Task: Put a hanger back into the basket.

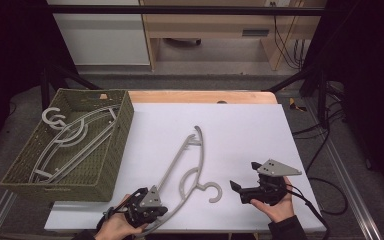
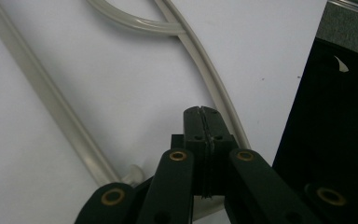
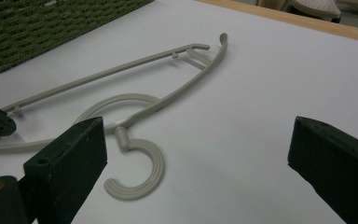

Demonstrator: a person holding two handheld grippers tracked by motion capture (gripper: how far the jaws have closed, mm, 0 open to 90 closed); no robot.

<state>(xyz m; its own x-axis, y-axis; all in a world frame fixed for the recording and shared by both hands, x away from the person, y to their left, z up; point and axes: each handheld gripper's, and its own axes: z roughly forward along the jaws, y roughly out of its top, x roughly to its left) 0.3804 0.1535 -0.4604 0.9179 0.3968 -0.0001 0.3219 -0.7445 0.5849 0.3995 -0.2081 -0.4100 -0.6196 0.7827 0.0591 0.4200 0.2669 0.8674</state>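
The hanger is pinched at its near end by the closed left gripper, apparently for lifting toward the basket, while the right gripper is held wide, empty.

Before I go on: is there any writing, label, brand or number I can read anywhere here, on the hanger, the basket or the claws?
None that can be read.
Hanger on the white sheet: plain grey plastic, no marking seen.
Hangers in the basket: no marking seen.
Woven basket: no tag or label.
Left claw and right claw: black parts and grey plates, nothing printed.
Dark strip on the cabinet behind: too small to tell.
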